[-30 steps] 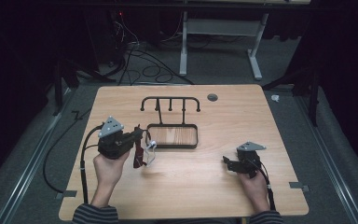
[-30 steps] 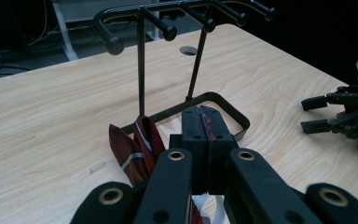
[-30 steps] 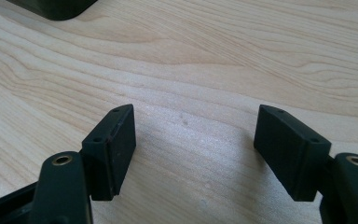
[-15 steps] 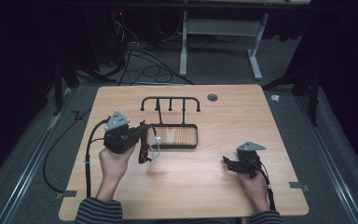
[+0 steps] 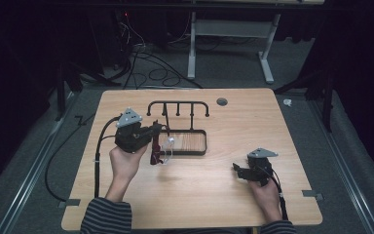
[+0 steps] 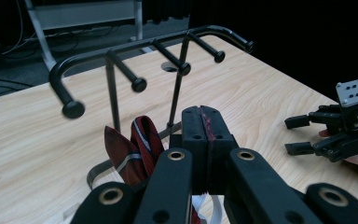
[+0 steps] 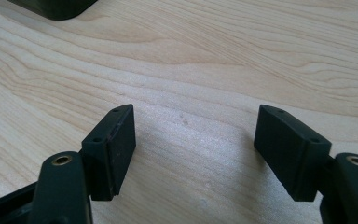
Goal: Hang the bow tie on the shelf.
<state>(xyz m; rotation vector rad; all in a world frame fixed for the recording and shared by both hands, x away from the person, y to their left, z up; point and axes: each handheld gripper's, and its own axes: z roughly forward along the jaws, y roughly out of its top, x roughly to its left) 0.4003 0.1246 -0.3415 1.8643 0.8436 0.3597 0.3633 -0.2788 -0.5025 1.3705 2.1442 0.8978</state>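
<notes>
A dark red striped tie (image 5: 154, 155) with a pale clear loop (image 5: 168, 148) hangs from my left gripper (image 5: 162, 129), just left of the black peg rack (image 5: 177, 104). In the left gripper view the jaws of the left gripper (image 6: 200, 116) are pressed together with a thin red edge between them. Folds of the tie (image 6: 137, 144) hang below them, in front of the rack (image 6: 144, 49). My right gripper (image 5: 236, 170) rests low over the table at the right front, open. Between the pads of the right gripper (image 7: 193, 140) there is only bare wood.
The rack stands on a black-rimmed tray base (image 5: 198, 152) with a wooden floor, mid-table. A round grommet (image 5: 221, 102) sits near the far edge. The other hand's gripper (image 6: 326, 133) is at the right of the left gripper view. Cables trail off the table's left side.
My left gripper has risen and moved right and away from the person, toward the rack, carrying the tie. The right gripper has kept still.
</notes>
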